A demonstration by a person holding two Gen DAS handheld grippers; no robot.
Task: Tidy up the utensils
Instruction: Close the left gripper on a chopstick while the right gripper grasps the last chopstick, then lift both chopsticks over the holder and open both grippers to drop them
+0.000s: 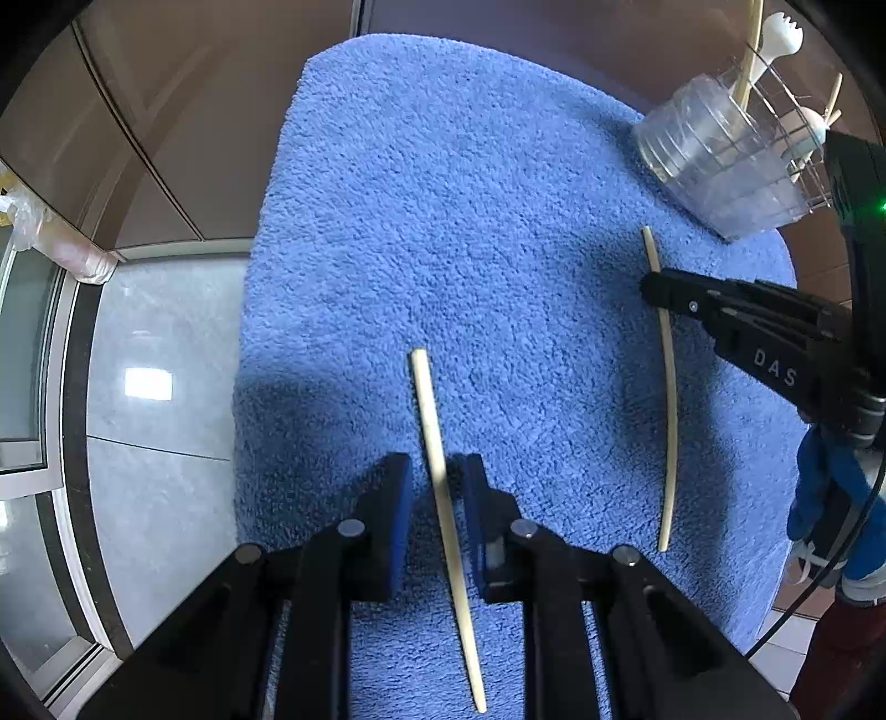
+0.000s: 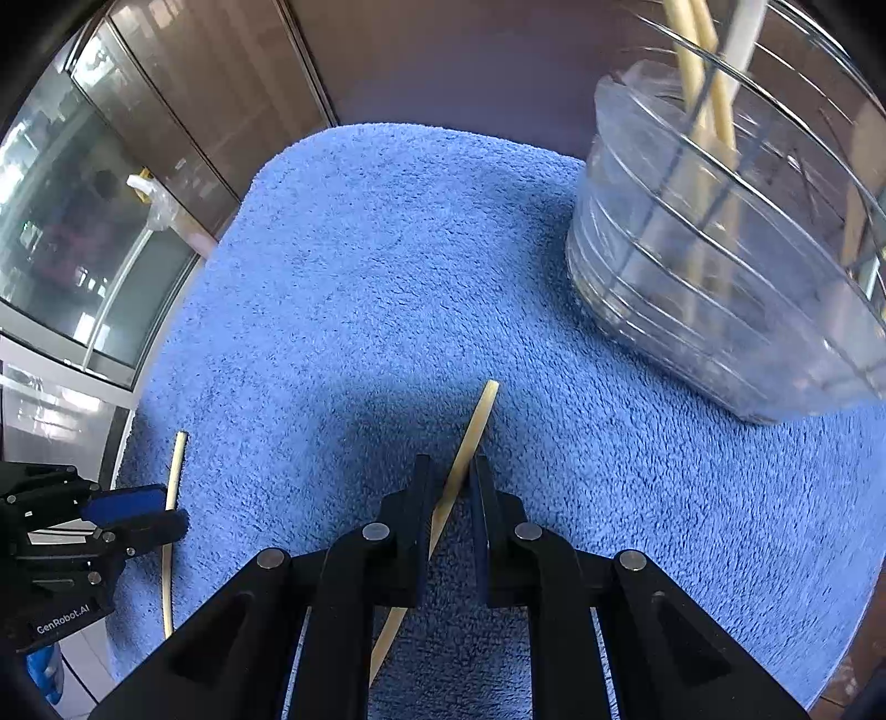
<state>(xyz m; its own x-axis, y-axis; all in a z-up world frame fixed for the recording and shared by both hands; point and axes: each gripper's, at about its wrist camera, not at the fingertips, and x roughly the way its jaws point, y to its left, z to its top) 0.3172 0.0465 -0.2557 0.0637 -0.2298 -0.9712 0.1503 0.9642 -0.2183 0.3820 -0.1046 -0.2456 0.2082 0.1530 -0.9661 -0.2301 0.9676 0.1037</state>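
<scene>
Straddling one chopstick each, both claws point down at a blue towel.
Left claw (image 1: 437,476): jaws narrowed, blue pads either side of the left chopstick (image 1: 429,410), a slight gap visible at each pad; grip not confirmed. Right claw (image 2: 451,471): jaws drawn nearly together around the right chopstick (image 2: 476,426), which passes slantwise between them; whether the pads press it cannot be told. Both chopsticks lie flat on the blue towel (image 1: 470,194), well apart and roughly parallel. Utensil holder (image 1: 720,160): clear plastic cup inside a wire frame, standing at the towel's far right corner; contains upright pale chopsticks and a white plastic fork (image 1: 781,36). Towel covers a brown surface (image 1: 498,16).
</scene>
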